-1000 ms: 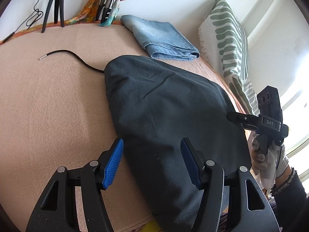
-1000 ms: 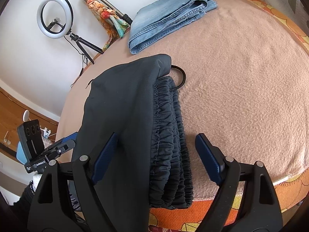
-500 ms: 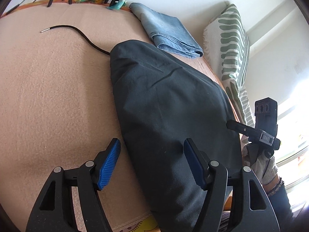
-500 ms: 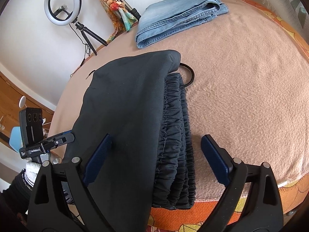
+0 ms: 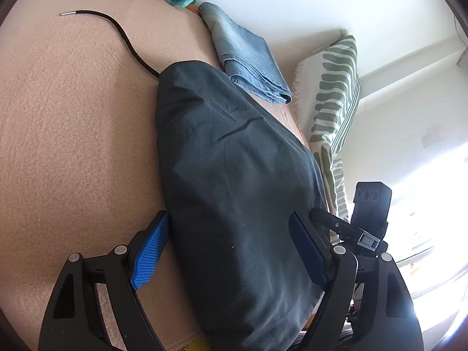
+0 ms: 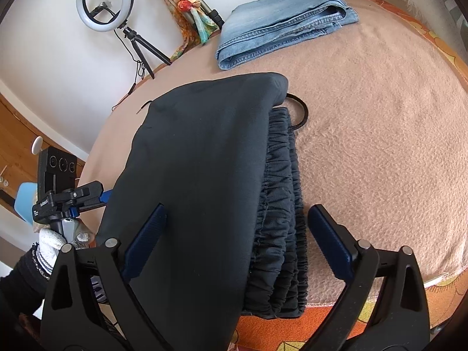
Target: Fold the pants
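A beige blanket (image 5: 73, 122) covers the work surface and fills most of both wrist views. On it lie the dark pants (image 5: 234, 175), folded into a long bundle; in the left wrist view the bundle runs from 12 o'clock down to 6 o'clock through the centre of the frame. In the right wrist view the gathered elastic waistband (image 6: 278, 219) shows along the bundle's 3 o'clock side, with the smooth upper layer overlapping it. A folded pair of blue jeans (image 6: 280, 20) lies apart from the pants at 12 to 1 o'clock. A green-patterned cushion (image 5: 336, 87) stands at 2 o'clock in the left wrist view. A ring light on a tripod (image 6: 105, 3) stands at 11 o'clock in the right wrist view. A black drawstring (image 5: 125, 38) trails from the bundle's far end toward 11 o'clock. The left gripper (image 5: 231, 251) and the right gripper (image 6: 237, 239) each hover with jaws spread wide, straddling the near part of the pants and gripping nothing.
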A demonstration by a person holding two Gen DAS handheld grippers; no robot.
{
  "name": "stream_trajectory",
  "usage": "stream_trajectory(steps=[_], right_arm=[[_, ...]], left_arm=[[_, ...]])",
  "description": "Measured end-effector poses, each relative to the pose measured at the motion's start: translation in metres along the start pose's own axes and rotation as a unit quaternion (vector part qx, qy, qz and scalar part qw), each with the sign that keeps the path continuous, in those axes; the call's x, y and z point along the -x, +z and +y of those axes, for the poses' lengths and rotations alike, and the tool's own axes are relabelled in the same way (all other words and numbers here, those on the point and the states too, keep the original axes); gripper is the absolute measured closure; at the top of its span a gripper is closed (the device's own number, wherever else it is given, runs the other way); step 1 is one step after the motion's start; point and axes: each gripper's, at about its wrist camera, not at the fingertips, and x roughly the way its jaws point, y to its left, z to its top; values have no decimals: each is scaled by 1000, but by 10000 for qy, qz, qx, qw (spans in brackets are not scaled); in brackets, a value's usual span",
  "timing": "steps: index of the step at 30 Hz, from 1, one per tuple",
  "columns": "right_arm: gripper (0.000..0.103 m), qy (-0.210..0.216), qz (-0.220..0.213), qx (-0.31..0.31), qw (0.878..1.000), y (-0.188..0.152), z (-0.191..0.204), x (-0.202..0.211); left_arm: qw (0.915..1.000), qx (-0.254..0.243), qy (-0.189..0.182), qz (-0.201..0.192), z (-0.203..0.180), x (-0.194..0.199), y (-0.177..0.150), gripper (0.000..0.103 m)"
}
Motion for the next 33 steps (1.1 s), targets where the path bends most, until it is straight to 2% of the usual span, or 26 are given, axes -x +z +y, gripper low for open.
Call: stream_trajectory(steps=[2, 3, 7, 10, 12, 13, 16, 17, 19, 21, 23, 25, 27, 28, 30, 31, 33], right_arm=[[11, -73, -17, 73, 9999, -1, 2, 0], [15, -53, -8, 54, 10000, 0, 0, 1], [29, 306, -92, -417, 9986, 0, -19, 7], [27, 415, -177, -517, 9976, -2, -23, 7], [27, 383, -310, -648, 9967, -3, -22, 6], [32, 335, -319, -664, 9967, -3, -19, 5], [56, 457, -232, -642, 9966, -3, -13, 2], [60, 456, -246, -575, 9970, -3, -10, 3], [70, 465, -271, -526, 9972, -2, -9, 7], [70, 604, -270, -680, 9955, -3, -14, 9], [56, 593, -183, -932, 9937, -6, -21, 4], [41, 899, -213, -1186, 9886, -8, -26, 1], [43, 832, -180, -1094, 9903, -8, -19, 1], [51, 795, -123, -1013, 9916, -9, -14, -1], [63, 890, -71, -1078, 9902, -11, -8, -4], [71, 889, -110, -1042, 9905, -10, -4, -3], [79, 664, -188, -785, 9945, -7, 11, 3]], left_arm=[[9999, -6, -82, 128, -3, -3, 0, 21], [9998, -44, -82, 155, -5, -5, 0, 22], [9994, -316, 3, 160, -11, -7, -3, 23], [9993, -361, -4, 121, -14, -11, -3, 25], [9991, -393, 40, 128, -15, -13, -4, 34], [9992, -386, 33, 138, -16, -14, -3, 35], [9991, -399, 21, 166, -19, -17, -4, 45], [9987, -472, 53, 165, -21, -18, -5, 50], [9981, -591, 68, 176, -25, -20, -5, 52], [9981, -582, 94, 201, -25, -24, -4, 52], [9990, -399, 40, 209, -18, -25, -3, 52], [9996, -173, -73, 187, -13, -25, 0, 52], [9997, -145, -114, 170, -12, -25, 2, 53], [9997, -180, -77, 159, -13, -25, 2, 56], [9995, -281, -27, 165, -15, -26, 1, 73], [9994, -301, -44, 151, -16, -24, 2, 76], [9991, -408, -74, 94, -21, -20, 3, 86]])
